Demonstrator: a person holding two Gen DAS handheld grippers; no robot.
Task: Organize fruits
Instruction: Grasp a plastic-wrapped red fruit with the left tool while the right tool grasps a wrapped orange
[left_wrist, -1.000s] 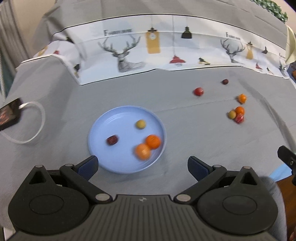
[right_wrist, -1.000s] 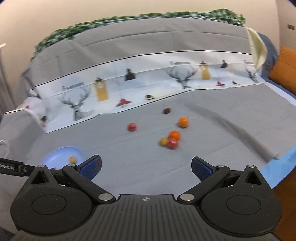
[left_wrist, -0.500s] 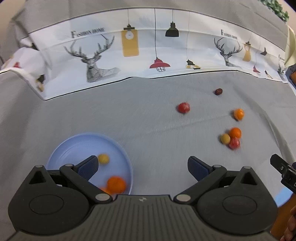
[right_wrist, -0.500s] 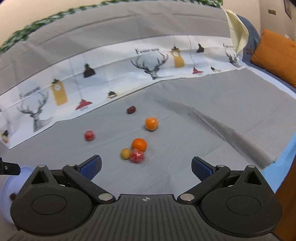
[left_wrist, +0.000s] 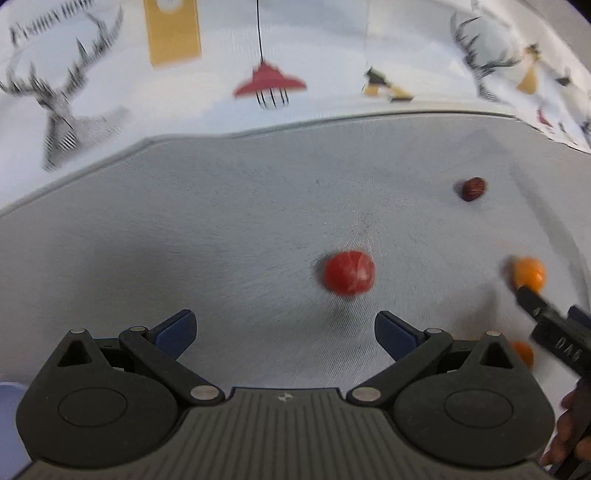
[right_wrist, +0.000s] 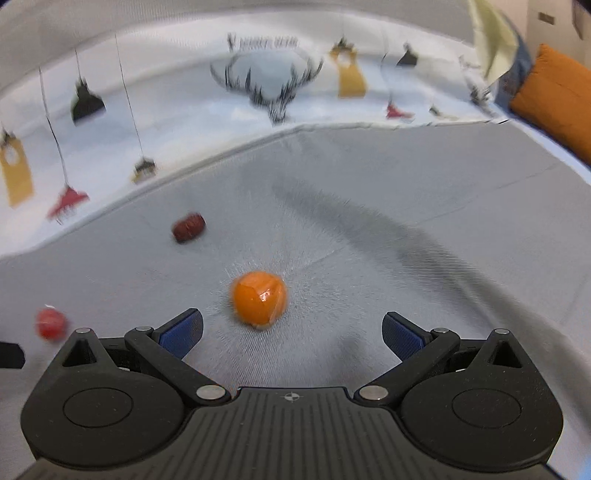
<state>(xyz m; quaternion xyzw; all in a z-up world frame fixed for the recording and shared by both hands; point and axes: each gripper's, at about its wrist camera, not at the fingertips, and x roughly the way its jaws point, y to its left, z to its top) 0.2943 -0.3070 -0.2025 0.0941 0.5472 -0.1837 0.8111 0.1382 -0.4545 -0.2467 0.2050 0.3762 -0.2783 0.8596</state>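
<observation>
A grey cloth (left_wrist: 207, 229) covered the surface beneath both tools. The left gripper (left_wrist: 284, 326) and right gripper (right_wrist: 291, 330) each had jaws spread wide, holding nothing. A red fruit (left_wrist: 348, 272) lay just ahead of the left, an orange fruit (right_wrist: 259, 297) ahead of the right. Judged step: approach; next, each needed lowering to straddle its fruit before closing.

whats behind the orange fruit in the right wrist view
Behind the orange fruit is bare grey cloth, then the white deer-print fabric. A dark red fruit lies back-left. Nothing hides there.
</observation>
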